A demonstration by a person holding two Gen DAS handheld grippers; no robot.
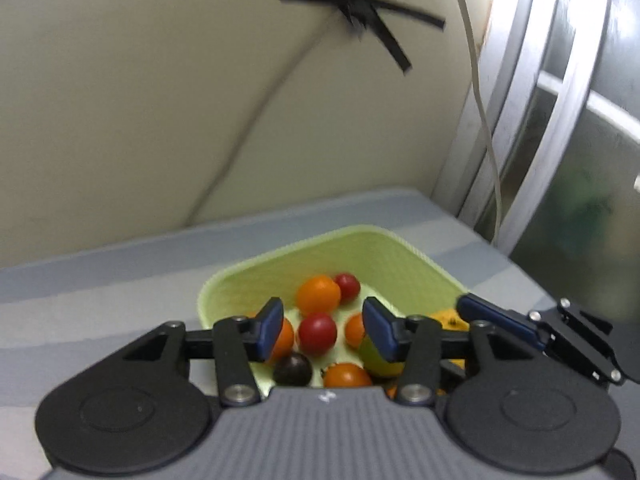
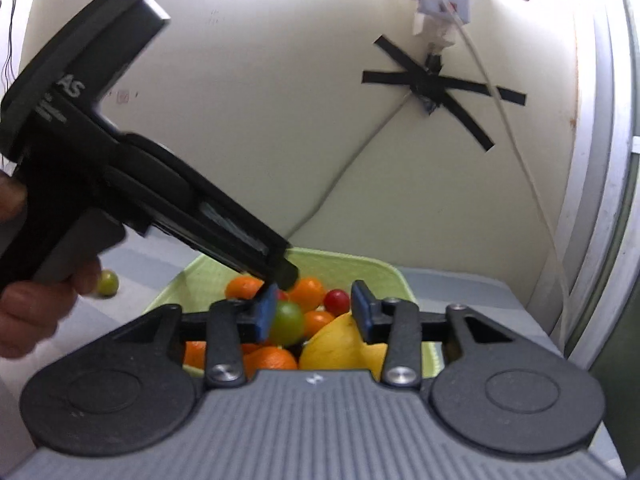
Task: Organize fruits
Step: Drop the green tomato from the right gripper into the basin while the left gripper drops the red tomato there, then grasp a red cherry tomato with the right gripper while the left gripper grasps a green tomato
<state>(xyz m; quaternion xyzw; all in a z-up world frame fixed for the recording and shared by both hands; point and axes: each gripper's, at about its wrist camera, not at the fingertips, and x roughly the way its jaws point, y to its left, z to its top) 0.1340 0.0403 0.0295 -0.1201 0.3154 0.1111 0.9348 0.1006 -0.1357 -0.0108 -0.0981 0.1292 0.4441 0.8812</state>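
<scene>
A light green tray (image 1: 360, 248) holds several fruits: oranges (image 1: 318, 294), red cherry tomatoes (image 1: 317, 333), a dark plum (image 1: 293, 369) and a green fruit. My left gripper (image 1: 323, 330) hangs open just above the tray, a red tomato showing between its pads. In the right wrist view the tray (image 2: 372, 270) also holds a yellow lemon (image 2: 340, 346) and a green fruit (image 2: 286, 322). My right gripper (image 2: 314, 314) is open over the tray; the green fruit lies by its left pad. Its blue finger (image 1: 496, 320) shows at the left view's right side.
The tray sits on a grey-blue striped table (image 1: 100, 292) against a cream wall with black tape (image 2: 440, 88) and a white cable. A loose green fruit (image 2: 107, 282) lies on the table left of the tray. The left gripper's body (image 2: 120, 184) crosses the right view.
</scene>
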